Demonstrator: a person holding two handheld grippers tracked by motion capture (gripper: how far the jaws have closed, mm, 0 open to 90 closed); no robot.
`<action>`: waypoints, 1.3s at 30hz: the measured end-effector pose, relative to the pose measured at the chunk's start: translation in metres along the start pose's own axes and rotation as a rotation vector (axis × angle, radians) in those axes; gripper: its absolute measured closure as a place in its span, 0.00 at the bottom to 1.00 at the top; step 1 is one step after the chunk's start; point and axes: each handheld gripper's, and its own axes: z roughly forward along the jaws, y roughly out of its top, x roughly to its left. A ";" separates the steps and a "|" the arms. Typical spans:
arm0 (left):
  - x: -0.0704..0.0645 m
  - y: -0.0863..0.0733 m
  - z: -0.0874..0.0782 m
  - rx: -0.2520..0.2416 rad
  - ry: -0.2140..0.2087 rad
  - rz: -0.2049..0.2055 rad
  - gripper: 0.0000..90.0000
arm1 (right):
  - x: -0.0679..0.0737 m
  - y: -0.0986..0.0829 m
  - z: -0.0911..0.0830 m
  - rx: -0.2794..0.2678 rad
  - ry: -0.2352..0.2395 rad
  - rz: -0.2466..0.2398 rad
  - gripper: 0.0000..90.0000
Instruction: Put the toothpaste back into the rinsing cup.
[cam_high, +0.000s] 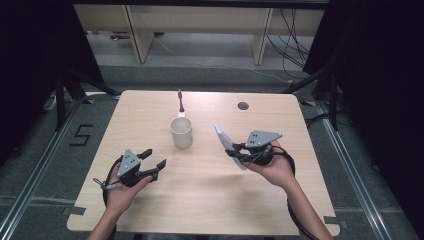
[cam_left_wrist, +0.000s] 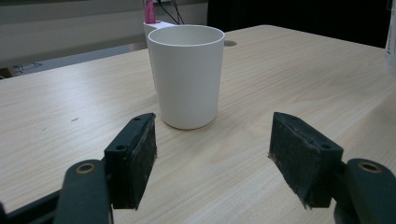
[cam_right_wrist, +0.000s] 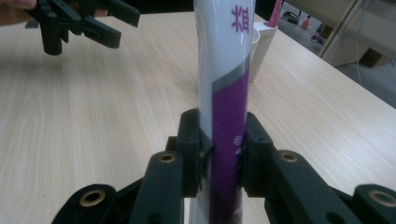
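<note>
Two tools work above the counter (cam_high: 200, 175). Right tool (cam_high: 239, 151) clamps a white-and-purple tube (cam_right_wrist: 224, 93), which projects forward from its jaws. Left tool (cam_high: 154, 161) holds its jaws spread and empty; a white cup (cam_left_wrist: 187, 74) stands just ahead of them.

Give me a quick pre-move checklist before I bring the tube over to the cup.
1. Right gripper clamped on the tube: ok, jaws pinch both sides.
2. Tube clear of the table: ok, held above it.
3. Left gripper free: ok, jaws apart, nothing between them.
4. Cup upright: ok, standing mouth up.
5. Cup empty: cannot tell, the inside is hidden.
6. Toothbrush out of the way: ok, behind the cup.
</note>
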 end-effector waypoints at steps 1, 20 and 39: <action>0.000 0.000 0.000 -0.001 0.001 0.000 0.35 | 0.000 -0.001 -0.001 -0.014 -0.009 0.008 0.82; -0.003 0.006 -0.001 -0.014 -0.006 0.011 0.35 | 0.002 -0.014 -0.004 -0.296 -0.099 0.179 0.82; -0.042 0.072 0.018 -0.102 -0.164 0.033 0.34 | 0.018 -0.010 0.017 -0.313 -0.104 0.198 0.82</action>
